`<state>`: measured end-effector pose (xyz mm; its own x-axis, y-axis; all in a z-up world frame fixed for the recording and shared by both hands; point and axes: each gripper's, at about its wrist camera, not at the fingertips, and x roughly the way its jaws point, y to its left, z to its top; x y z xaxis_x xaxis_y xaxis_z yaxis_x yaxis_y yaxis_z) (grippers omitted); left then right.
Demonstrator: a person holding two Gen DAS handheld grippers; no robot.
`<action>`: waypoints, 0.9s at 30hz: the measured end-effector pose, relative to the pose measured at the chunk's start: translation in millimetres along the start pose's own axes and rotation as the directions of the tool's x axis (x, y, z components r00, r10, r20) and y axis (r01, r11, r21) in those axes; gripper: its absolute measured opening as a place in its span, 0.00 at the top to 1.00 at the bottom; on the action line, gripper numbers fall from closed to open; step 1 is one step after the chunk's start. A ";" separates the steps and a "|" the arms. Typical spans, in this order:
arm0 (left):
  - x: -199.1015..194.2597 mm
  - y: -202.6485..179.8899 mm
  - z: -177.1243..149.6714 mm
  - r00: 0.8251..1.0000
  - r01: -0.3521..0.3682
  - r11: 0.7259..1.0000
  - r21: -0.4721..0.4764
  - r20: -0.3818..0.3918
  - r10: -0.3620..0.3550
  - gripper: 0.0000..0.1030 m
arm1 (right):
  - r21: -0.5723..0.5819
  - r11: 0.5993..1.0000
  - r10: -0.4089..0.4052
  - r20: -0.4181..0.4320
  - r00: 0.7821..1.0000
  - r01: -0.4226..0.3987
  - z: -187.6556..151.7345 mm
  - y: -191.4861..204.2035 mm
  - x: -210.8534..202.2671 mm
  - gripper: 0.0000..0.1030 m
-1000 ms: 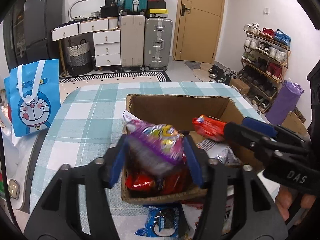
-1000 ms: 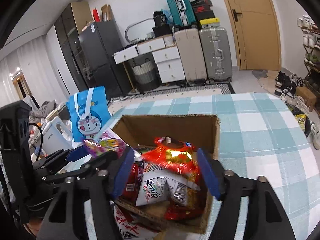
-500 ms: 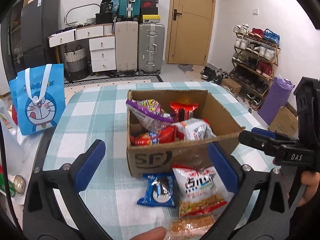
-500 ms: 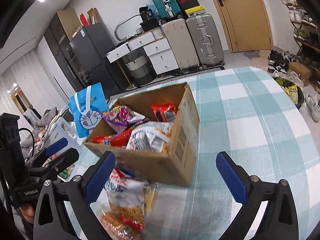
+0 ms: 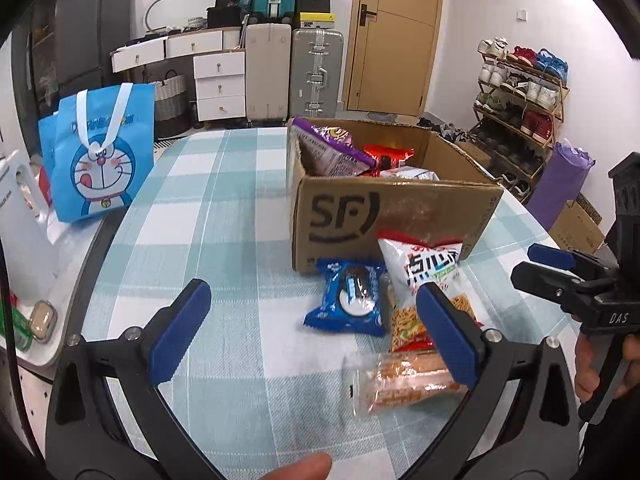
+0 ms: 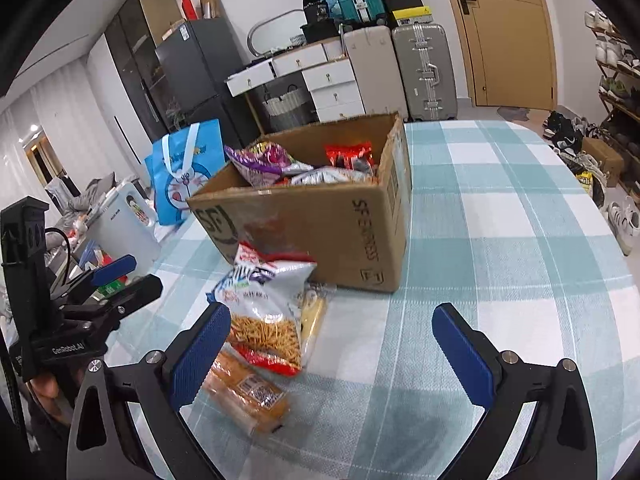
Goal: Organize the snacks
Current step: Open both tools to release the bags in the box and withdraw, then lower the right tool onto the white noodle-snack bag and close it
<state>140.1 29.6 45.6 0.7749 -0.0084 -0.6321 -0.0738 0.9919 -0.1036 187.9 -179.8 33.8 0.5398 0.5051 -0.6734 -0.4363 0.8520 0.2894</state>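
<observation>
We had both grippers spread wide over the checked table (image 5: 240, 208), and nothing sat between the pads of either one. Our left gripper (image 5: 308, 332) hung above bare cloth, its jaws fully apart and empty; its right pad overlapped the lower corner of the noodle-snack bag (image 5: 424, 280) in the left wrist view, though we could not tell whether it touched. Our right gripper (image 6: 340, 352) was just as wide and just as empty, its left pad close over the clear-wrapped orange biscuit pack (image 6: 248, 392).

The cardboard box (image 5: 392, 216) stood upright on the table ahead of us. Inside it we saw a purple bag (image 5: 328, 152) leaning at the left, a red pack (image 5: 388, 154) behind it, and a silvery white bag (image 6: 332, 176) lying near the front wall.

Three snacks lay outside, on the cloth just in front of the box. The blue cookie pack (image 5: 352, 300) was flat, its top edge close to the box wall. Beside it the noodle-snack bag leaned up against the box. Nearest us lay the biscuit pack, just below the noodle bag.

Off the table's left edge a blue cartoon tote bag (image 5: 100, 152) stood upright.
</observation>
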 end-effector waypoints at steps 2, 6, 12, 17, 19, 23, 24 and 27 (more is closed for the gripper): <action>-0.2 2.1 -6.5 1.000 0.002 1.000 -0.005 -0.019 -0.002 0.01 | -0.004 1.000 -0.002 -0.004 1.000 0.002 -3.7 2.6 -0.2 0.01; 0.0 6.0 -7.5 1.000 -0.004 1.000 -0.018 -0.023 0.004 0.01 | -0.003 1.000 0.004 -0.007 1.000 -0.004 -8.8 5.0 -3.0 0.01; -1.9 2.9 -11.0 0.999 0.004 1.000 -0.017 -0.045 -0.005 0.01 | -0.017 1.000 -0.004 -0.009 1.000 0.003 -9.2 9.0 -4.4 0.01; -4.5 -6.8 -13.8 0.999 0.012 1.000 0.015 -0.048 -0.011 0.01 | -0.019 1.000 -0.012 -0.016 1.000 0.012 -9.1 8.3 -4.3 0.01; -3.5 -10.1 -15.0 0.998 0.024 1.000 0.019 -0.056 -0.023 0.01 | -0.021 0.999 -0.027 -0.025 0.999 0.027 -9.3 6.6 -2.9 0.01; 2.9 -18.6 -18.7 0.996 0.039 0.999 0.036 -0.084 -0.036 0.01 | -0.017 0.999 -0.050 -0.038 0.998 0.049 -8.7 2.4 -1.1 0.01; 4.6 -21.2 -20.0 0.995 0.048 0.998 0.040 -0.091 -0.044 0.01 | -0.010 0.999 -0.050 -0.040 0.998 0.050 -8.7 0.5 -1.1 0.01; 14.8 -29.4 -26.6 0.988 0.088 0.995 0.053 -0.135 -0.080 0.01 | 0.001 0.999 -0.047 -0.048 0.998 0.047 -8.7 -4.0 -0.4 0.01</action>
<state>137.0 -3.1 18.8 0.6867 -0.1050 -0.7193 0.0282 0.9926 -0.1180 183.2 -184.6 27.0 0.5243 0.4576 -0.7181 -0.4096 0.8749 0.2585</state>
